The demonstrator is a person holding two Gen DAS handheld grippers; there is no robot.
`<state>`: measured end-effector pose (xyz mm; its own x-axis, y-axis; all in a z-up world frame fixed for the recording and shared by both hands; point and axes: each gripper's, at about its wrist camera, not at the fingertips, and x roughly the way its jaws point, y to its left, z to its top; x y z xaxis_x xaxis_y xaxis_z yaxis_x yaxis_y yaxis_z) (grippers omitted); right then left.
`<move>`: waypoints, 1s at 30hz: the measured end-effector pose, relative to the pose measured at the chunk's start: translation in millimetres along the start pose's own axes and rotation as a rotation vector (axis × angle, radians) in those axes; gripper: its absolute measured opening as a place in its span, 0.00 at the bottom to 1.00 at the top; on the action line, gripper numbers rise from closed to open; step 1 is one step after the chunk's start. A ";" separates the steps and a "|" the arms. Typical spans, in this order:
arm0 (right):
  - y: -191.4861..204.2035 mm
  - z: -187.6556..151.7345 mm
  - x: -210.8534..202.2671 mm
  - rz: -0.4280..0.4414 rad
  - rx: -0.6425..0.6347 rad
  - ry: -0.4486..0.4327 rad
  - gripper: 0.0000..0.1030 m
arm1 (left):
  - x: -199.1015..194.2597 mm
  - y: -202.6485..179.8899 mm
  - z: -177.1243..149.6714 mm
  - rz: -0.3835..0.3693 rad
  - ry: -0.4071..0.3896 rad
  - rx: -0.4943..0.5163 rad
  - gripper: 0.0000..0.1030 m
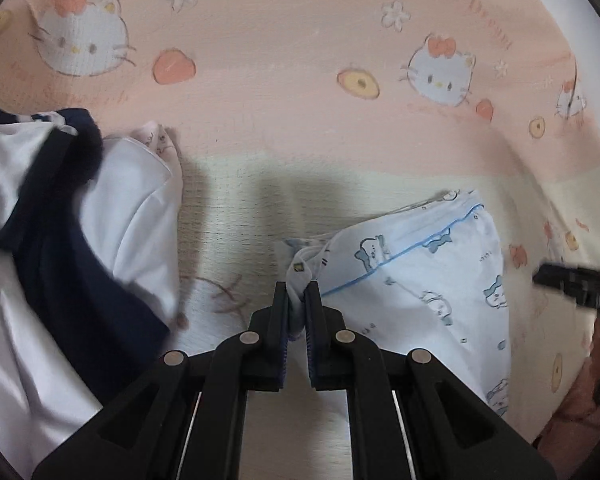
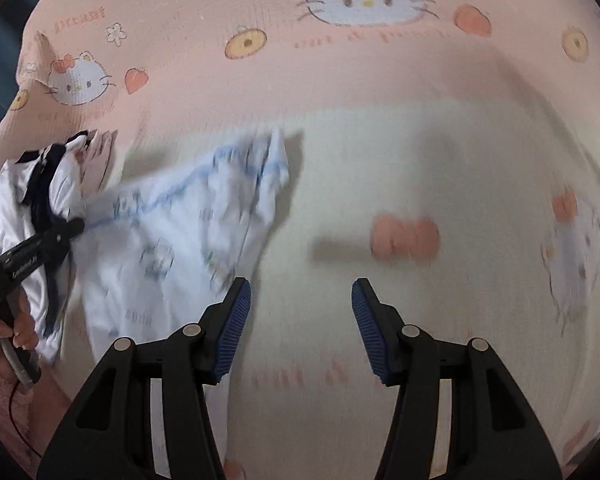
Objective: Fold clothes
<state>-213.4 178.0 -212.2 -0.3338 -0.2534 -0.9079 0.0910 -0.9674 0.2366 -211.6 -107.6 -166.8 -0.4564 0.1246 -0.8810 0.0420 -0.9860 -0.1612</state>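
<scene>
We note the largest thing first: a pink and cream sheet (image 1: 284,60) printed with white cartoon cats, flowers and fruit, which fills the background of both wrist views. What lies under it we cannot tell.

Next, at the left edge of the left wrist view, a heap of white and navy clothing (image 1: 60,216) rests on the sheet, with a small piece of pale pink printed fabric (image 1: 160,140) showing at its far edge. The same heap appears small at the left edge of the right wrist view.

The task garment is a pale blue garment (image 1: 428,272) with light blue piping and small cartoon figures. It lies crumpled on the cream band of the sheet, right of the heap and apart from it in the left wrist view. In the right wrist view it is blurred and spreads from the heap toward the centre.

The left claw (image 1: 296,300) is nearly closed and pinches a bunched edge of the pale blue garment between its blue pads; a small tag shows just above the fingertips.

The right claw (image 2: 300,296) stands at a medium spread above bare cream sheet, nothing between its fingers, the garment's edge just beside its left finger.

A hand (image 2: 8,328) with a pink sleeve holds the left claw's handle.
</scene>
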 end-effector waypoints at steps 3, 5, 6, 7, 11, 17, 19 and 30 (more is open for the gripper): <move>5.8 21.6 5.9 -0.011 -0.010 -0.025 0.53 | 14.3 -1.3 3.8 -0.009 0.017 0.044 0.08; 10.8 36.2 16.3 -0.020 -0.026 -0.042 0.53 | 20.2 -4.7 1.5 -0.018 0.005 0.058 0.08; 14.1 40.2 23.4 -0.024 -0.044 -0.027 0.53 | 22.6 -6.5 0.1 -0.028 -0.002 0.062 0.08; 17.5 42.3 31.6 -0.029 -0.068 0.000 0.53 | 24.5 -7.9 -1.9 -0.030 -0.009 0.067 0.08; 32.1 36.9 62.6 -0.055 -0.168 0.093 0.51 | 30.6 -8.4 1.2 -0.003 -0.018 0.082 0.08; 0.9 32.6 55.8 -0.280 -0.130 0.029 0.46 | 35.3 1.0 11.0 0.005 -0.051 0.069 0.08; -9.1 35.9 44.8 -0.366 -0.116 0.004 0.46 | 33.8 0.4 11.5 -0.011 -0.062 0.068 0.08; 61.0 63.9 70.0 -0.149 -0.220 0.008 0.50 | 32.2 7.4 8.5 -0.059 -0.082 0.035 0.08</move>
<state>-291.2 101.0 -239.2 -0.3511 -0.1077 -0.9301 0.2436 -0.9697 0.0203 -233.6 -111.8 -192.7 -0.5282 0.1745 -0.8310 -0.0173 -0.9807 -0.1950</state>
